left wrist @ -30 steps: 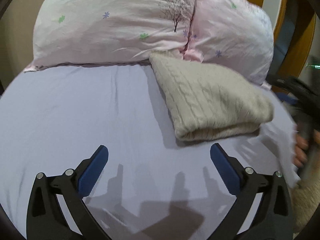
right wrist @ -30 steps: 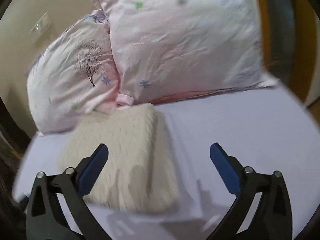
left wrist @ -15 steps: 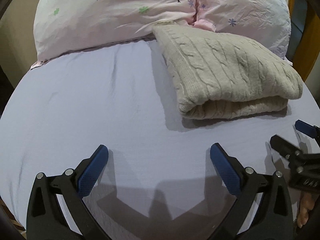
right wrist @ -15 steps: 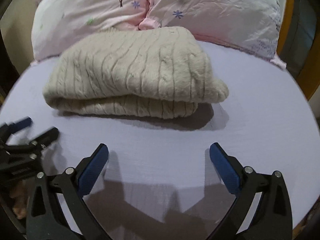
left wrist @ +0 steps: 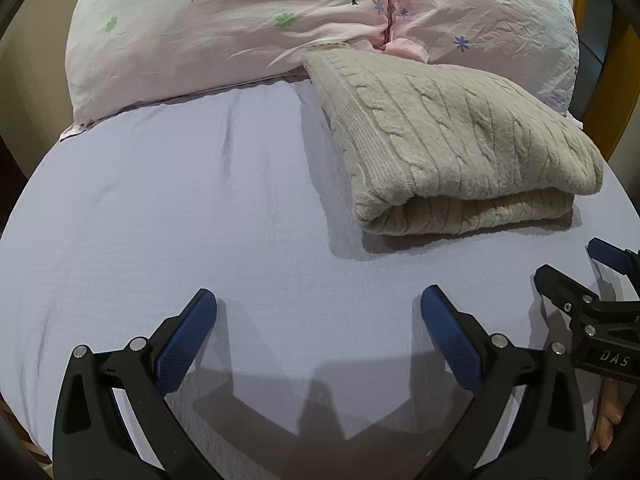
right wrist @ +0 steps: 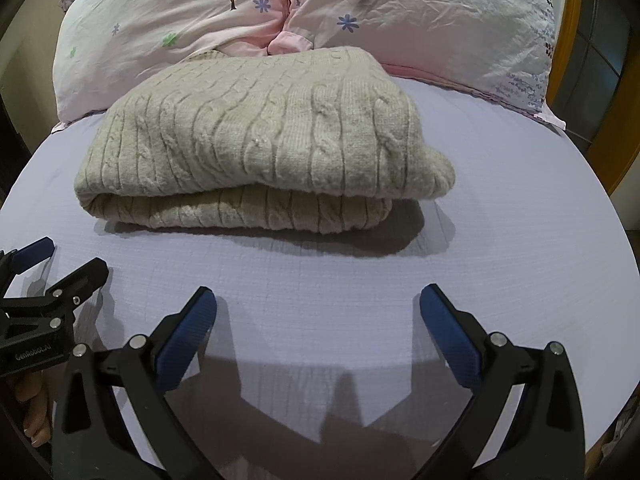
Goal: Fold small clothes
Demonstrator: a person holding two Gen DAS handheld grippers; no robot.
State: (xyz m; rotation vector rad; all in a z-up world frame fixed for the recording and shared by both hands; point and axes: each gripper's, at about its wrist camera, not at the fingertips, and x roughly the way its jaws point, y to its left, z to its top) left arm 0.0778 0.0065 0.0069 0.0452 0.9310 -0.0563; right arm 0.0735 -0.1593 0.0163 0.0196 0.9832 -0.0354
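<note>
Low in both frames, the left gripper (left wrist: pixel 318 312) and right gripper (right wrist: pixel 318 312) gape wide, holding nothing above the lilac sheet (left wrist: pixel 180 220). Beyond them the folded cable-knit sweater (right wrist: pixel 256 144) lies centre-frame, upper right for the left view, against pink pillows (right wrist: pixel 420 12).

Likely a home bedroom: lavender-sheeted bed (left wrist: pixel 200 208), two floral pillows (right wrist: pixel 420 12).
</note>
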